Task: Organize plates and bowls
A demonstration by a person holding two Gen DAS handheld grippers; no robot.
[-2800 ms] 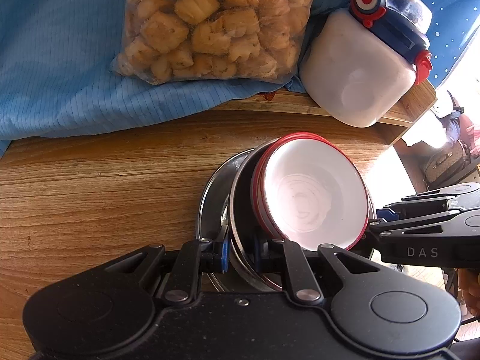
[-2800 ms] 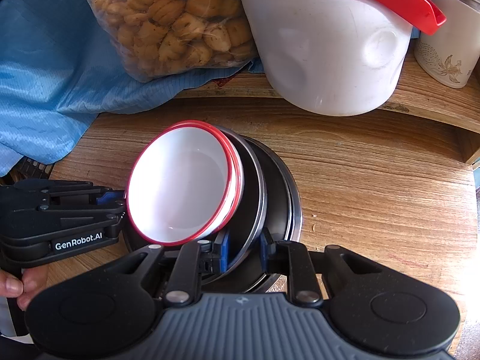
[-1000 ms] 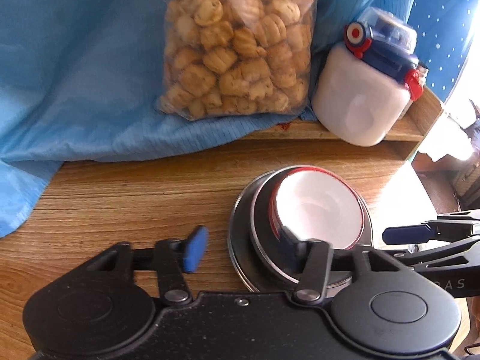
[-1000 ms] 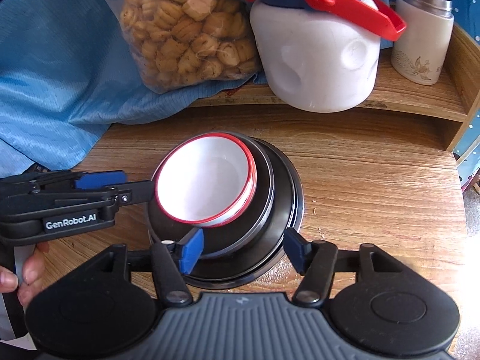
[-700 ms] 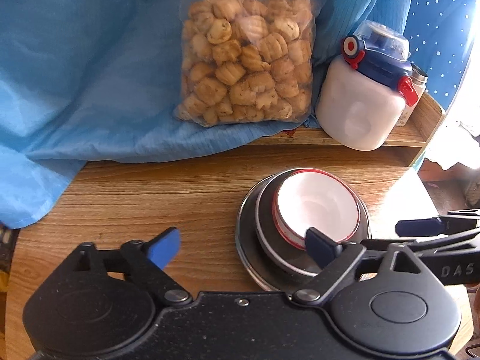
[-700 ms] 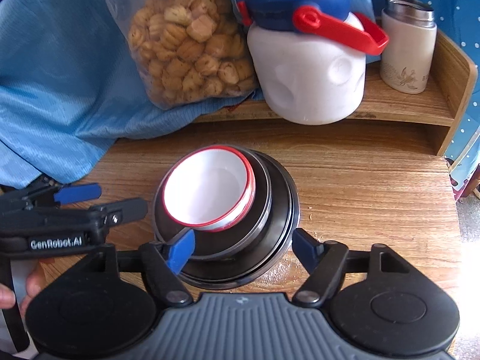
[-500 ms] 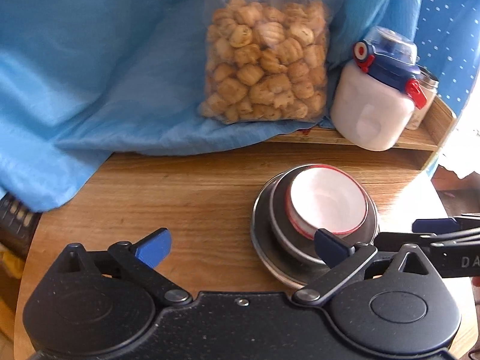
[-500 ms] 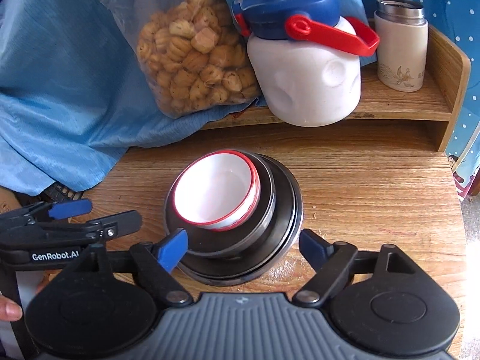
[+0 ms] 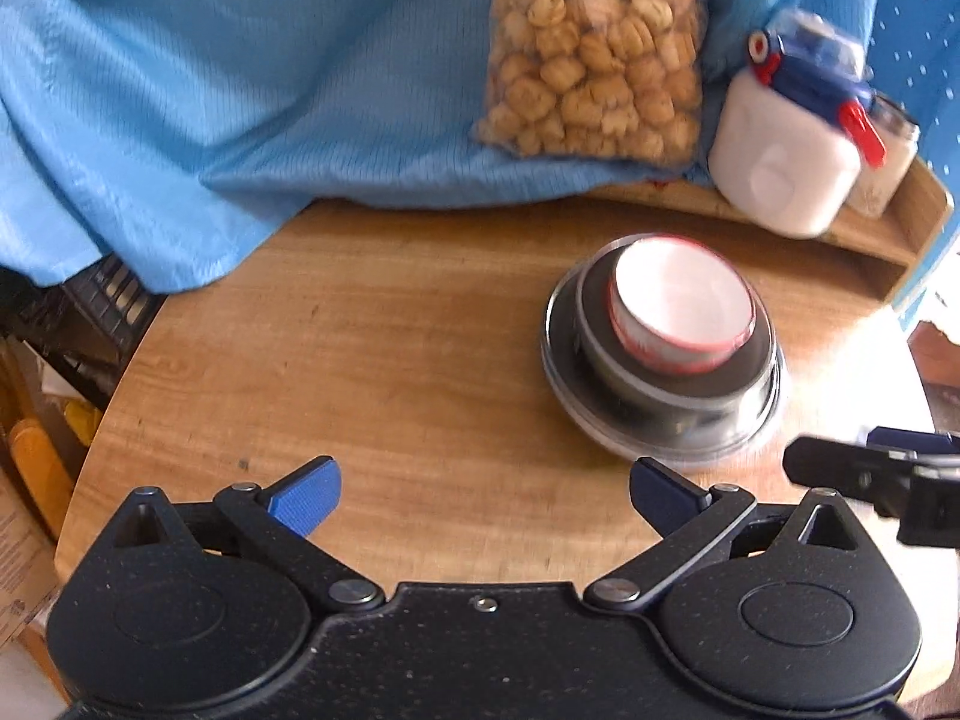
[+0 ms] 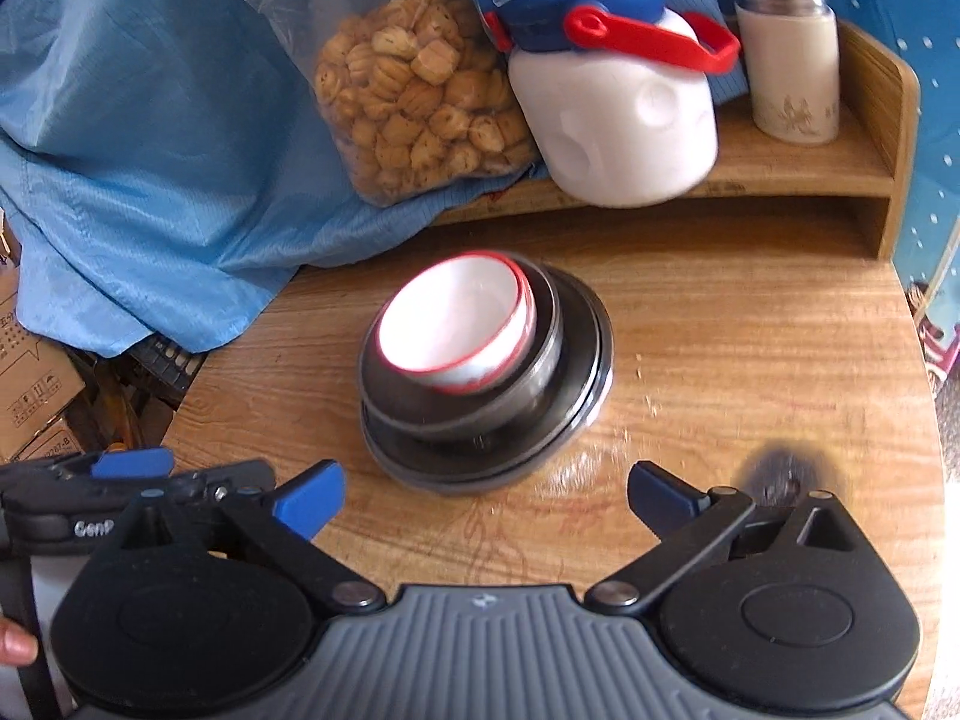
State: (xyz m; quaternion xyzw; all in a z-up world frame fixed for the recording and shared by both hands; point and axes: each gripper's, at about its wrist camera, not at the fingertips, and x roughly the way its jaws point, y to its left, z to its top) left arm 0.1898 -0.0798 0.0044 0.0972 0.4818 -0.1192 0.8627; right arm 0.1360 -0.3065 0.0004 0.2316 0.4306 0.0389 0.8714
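The wooden surface [image 10: 750, 360] carries everything, and the stack of dishes near its middle serves as the landmark. Behind and to the left of the stack, a blue cloth [image 10: 150, 138] drapes down over the surface's far edge. Behind the stack runs a low wooden shelf [image 10: 798, 174], and on it, leaning against the cloth, sits a clear bag of biscuits [image 10: 414, 90]; to the bag's right stand a white jug with a blue lid and red handle [image 10: 624, 120] and a small cream flask with a metal cap [image 10: 789, 60].

The stack itself: a wide metal plate [image 10: 588, 384] at the bottom, a dark metal bowl [image 10: 540, 372] nested in it, and a white bowl with a red rim [image 10: 456, 318] on top, tilted slightly.

In front of the stack, the right gripper [image 10: 486, 495] hangs with its jaws spreading apart, nothing between them. The left gripper [image 9: 483, 489] sits in front and to the left of the stack, jaws released wide and empty, clear of the plate.
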